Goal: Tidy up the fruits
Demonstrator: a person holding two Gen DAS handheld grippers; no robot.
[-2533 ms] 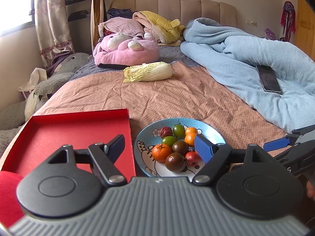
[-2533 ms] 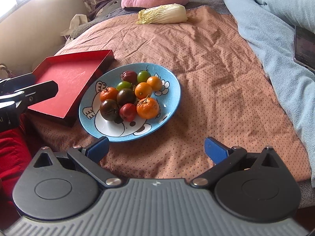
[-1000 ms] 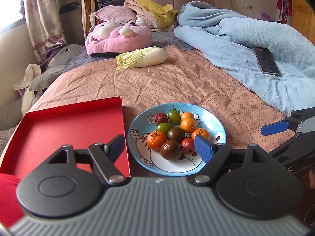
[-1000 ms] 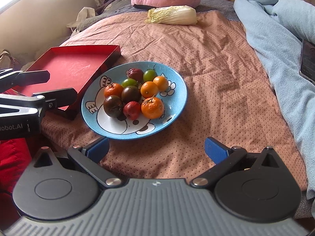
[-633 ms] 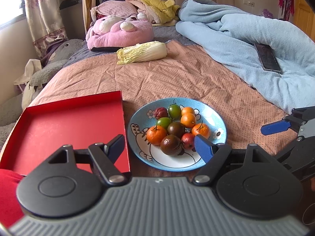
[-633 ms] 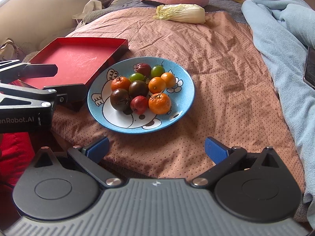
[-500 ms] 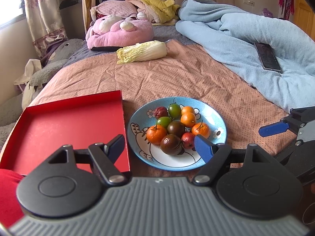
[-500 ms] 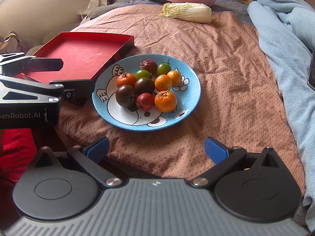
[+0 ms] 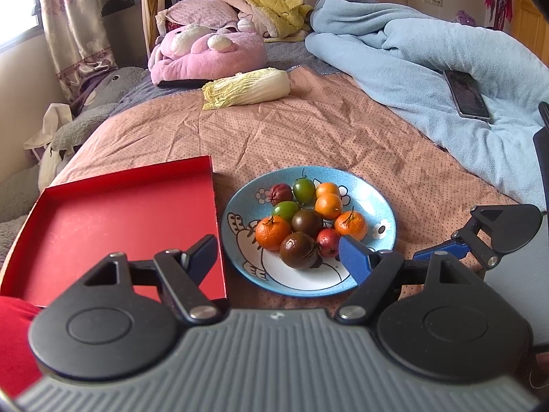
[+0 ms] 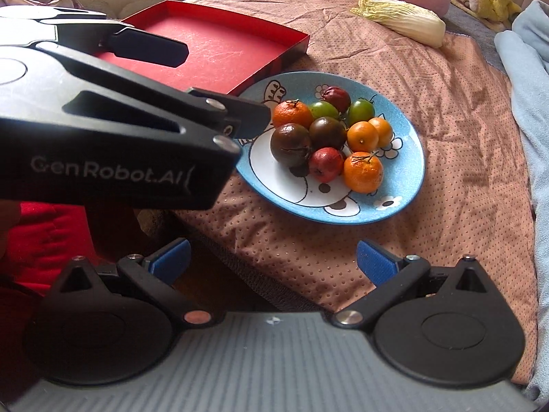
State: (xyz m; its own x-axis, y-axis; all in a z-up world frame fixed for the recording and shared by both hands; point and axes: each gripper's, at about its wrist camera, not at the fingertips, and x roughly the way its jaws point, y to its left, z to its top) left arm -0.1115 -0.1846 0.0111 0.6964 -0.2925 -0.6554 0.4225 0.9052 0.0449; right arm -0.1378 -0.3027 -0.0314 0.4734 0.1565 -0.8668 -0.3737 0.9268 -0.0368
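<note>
Left gripper (image 9: 278, 254) spread wide, holding nothing, poised at the near rim of the blue plate (image 9: 374, 185), one black finger above the red tray (image 9: 113, 216), the blue-padded finger just over the near-right fruit. Right gripper (image 10: 271, 262) likewise wide and empty, hanging back over the near edge of the bed, well short of the plate.

On the plate, piled touching at the far centre: three orange mandarins with stems, a smaller orange one, two dark brown tomatoes (image 9: 299, 249), two green tomatoes, two small red fruits. Just left of the plate, the tray, bare.

Likely trouble: fruit round, smooth and glossy, packed tight, so a finger pushed in between may nudge neighbours and send them rolling off the shallow rim onto the bedspread (image 9: 308, 137). Tomatoes soft-skinned; too hard a squeeze probably bruises or splits. Plate glazed ceramic, resting on a soft, wrinkled, dotted fabric rather than a firm surface, so pressure near the rim could tip it. Both tools close together on the near side; a crossing reach risks a clash.

Tray stiff, matte red, low straight walls, flat floor: nothing to stop a round fruit rolling once released.

Farther off, a ribbed pale cabbage (image 9: 247, 87), a pink plush (image 9: 206, 51), a fluffy blue blanket (image 9: 429, 55) with a phone (image 9: 466, 92) on it.
</note>
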